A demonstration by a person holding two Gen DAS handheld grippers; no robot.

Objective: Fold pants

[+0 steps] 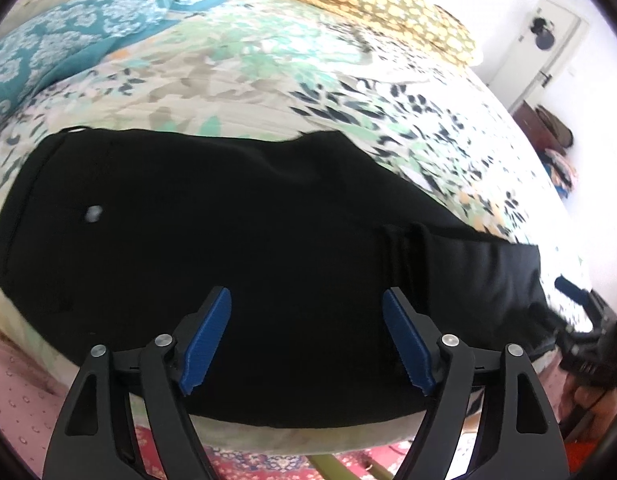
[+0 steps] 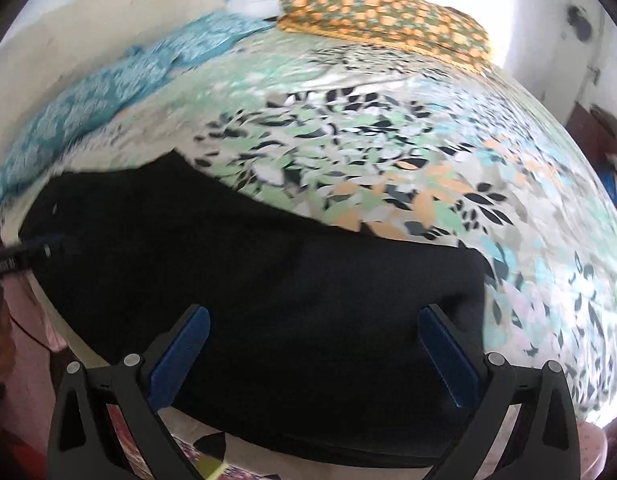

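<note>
Blue-padded fingers of the left gripper (image 1: 306, 340) fill the bottom of the left wrist view, spread wide with nothing between them, hovering over dark cloth. From the right wrist view, the right gripper (image 2: 314, 354) stands the same way, jaws wide apart and holding nothing, its pads poised above the same cloth.

Largest of all is the bed, covered by a leaf-print bedspread (image 1: 348, 92) in green, white, navy and orange that runs from the near edge to the far wall. The same bedspread (image 2: 388, 152) takes up most of the right wrist view.

Next in size come the black pants (image 1: 228, 240), lying flat along the near edge of the bed, close to the mattress side. They stretch lengthwise from left to right, with a wider part toward the left and a narrower part bunching into soft creases toward the right. In the right wrist view the pants (image 2: 288, 280) end just right of the gripper, with bedspread beyond them.

A teal patterned pillow (image 1: 68, 40) rests at the far left of the bed, and an orange spotted pillow (image 1: 380, 4) lies at the far edge.

A small pale spot (image 1: 93, 213) shows on the pants toward the left end; what it is cannot be told.
</note>
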